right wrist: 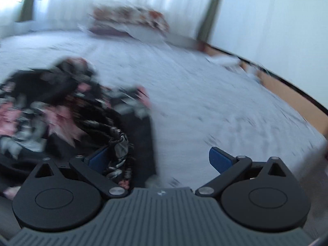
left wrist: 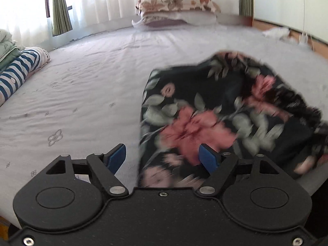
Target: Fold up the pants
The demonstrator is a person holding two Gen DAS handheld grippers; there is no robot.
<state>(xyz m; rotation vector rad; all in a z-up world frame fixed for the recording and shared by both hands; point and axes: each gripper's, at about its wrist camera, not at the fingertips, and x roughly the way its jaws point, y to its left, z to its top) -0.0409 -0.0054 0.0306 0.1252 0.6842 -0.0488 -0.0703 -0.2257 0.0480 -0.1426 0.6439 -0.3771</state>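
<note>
The black pants [left wrist: 194, 112] with pink flowers and grey leaves lie bunched on the pale bed sheet [left wrist: 82, 82]. In the left wrist view they fill the right half, and their left edge runs down between my fingers. My left gripper [left wrist: 163, 158] is open; its blue pads stand apart and do not press the cloth. In the blurred right wrist view the pants [right wrist: 61, 106] lie at the left, with a gathered, twisted part of the cloth beside the left pad. My right gripper [right wrist: 160, 160] is open wide over cloth and bare sheet.
Stacked floral pillows [left wrist: 176, 10] sit at the far end of the bed before white curtains. A blue-striped bolster [left wrist: 18, 73] and folded green cloth [left wrist: 6, 45] lie at the left edge. A wooden bed frame [left wrist: 307, 41] and a white wall run along the right.
</note>
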